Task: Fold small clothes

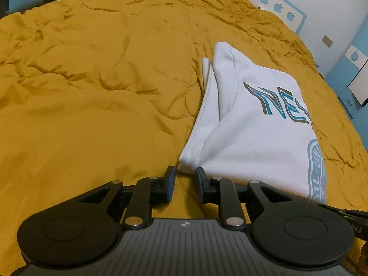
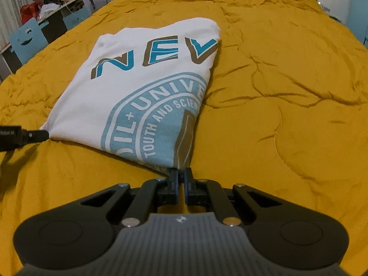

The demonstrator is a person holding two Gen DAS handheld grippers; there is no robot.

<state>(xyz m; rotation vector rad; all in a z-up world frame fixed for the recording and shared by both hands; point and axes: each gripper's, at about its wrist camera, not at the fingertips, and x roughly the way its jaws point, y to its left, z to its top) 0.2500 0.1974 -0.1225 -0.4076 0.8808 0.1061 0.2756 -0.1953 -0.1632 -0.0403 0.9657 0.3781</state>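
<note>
**Operator A:** State the position of the work item.

**Operator B:** The white cotton T-shirt with blue and brown printed lettering (image 2: pixel 128 96) lies partly folded on the mustard-yellow quilted bedspread (image 2: pixel 287 92). Its sides are turned in, so it forms a long narrow panel. The near hem points toward both claws.

**Operator A:** State the condition of each claw.

**Operator B:** The right claw (image 2: pixel 181 176) stands narrow, its jaws nearly together at the near right corner of the shirt. The cloth edge meets the tips, and the claw appears to pinch that corner. The left claw (image 1: pixel 185 174) stands part-way apart. The near left corner of the shirt lies just ahead of its gap, and no cloth is seen clamped between the pads. In the right wrist view, its tip touches that same corner.

**Operator A:** Identify the step in hand.

**Operator B:** Judged from the layout: securing both near corners before the lengthwise fold. The side folds look complete.

**Operator A:** State the requirement for the next move.

**Operator B:** The left claw should probably advance over the corner and clamp it. Both claws would then lift evenly and carry the hem toward the far edge. Uneven lift may skew the panel.
</note>
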